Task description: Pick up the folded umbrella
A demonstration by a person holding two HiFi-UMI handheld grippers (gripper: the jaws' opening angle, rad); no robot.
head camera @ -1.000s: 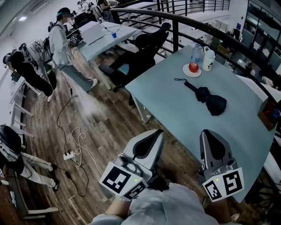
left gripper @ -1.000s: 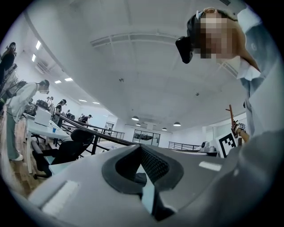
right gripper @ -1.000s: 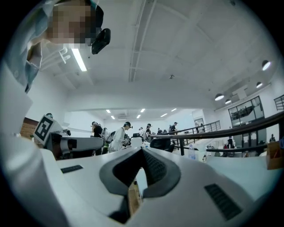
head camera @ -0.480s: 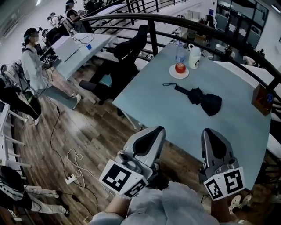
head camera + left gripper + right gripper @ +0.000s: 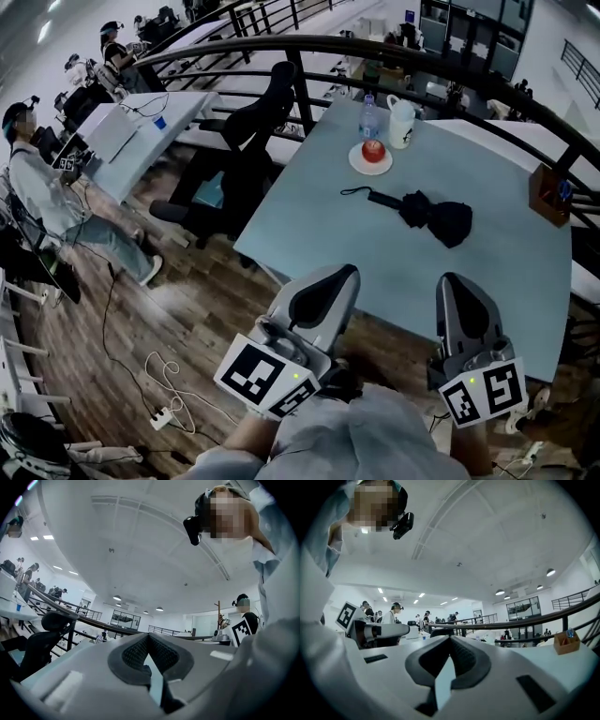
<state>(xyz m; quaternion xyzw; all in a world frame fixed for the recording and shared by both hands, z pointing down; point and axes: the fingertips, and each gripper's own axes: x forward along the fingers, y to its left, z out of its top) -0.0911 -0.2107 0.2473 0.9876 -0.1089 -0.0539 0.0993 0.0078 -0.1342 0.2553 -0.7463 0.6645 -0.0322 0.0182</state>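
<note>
The folded black umbrella point(image 5: 433, 216) lies flat on the pale blue table point(image 5: 309, 220), its thin handle and strap pointing left. Both grippers are held low at the table's near edge, well short of the umbrella. In the head view my left gripper point(image 5: 343, 273) is over the table's near left edge and my right gripper point(image 5: 454, 280) is just right of it. Their jaws point level toward the table. In the left gripper view the left gripper point(image 5: 149, 635) has its tips together and holds nothing. In the right gripper view the right gripper point(image 5: 450, 638) looks the same.
At the table's far end are a red apple on a plate point(image 5: 373, 151), a water bottle point(image 5: 369, 113) and a white jug point(image 5: 401, 122). A wooden box point(image 5: 547, 195) sits at the right edge. A black chair point(image 5: 251, 127), a curved railing point(image 5: 450, 64), floor cables point(image 5: 167, 394) and people are nearby.
The head view has swung round, so the table and umbrella now lie more squarely ahead of both grippers. Both grippers have turned with it and stay shut and empty.
</note>
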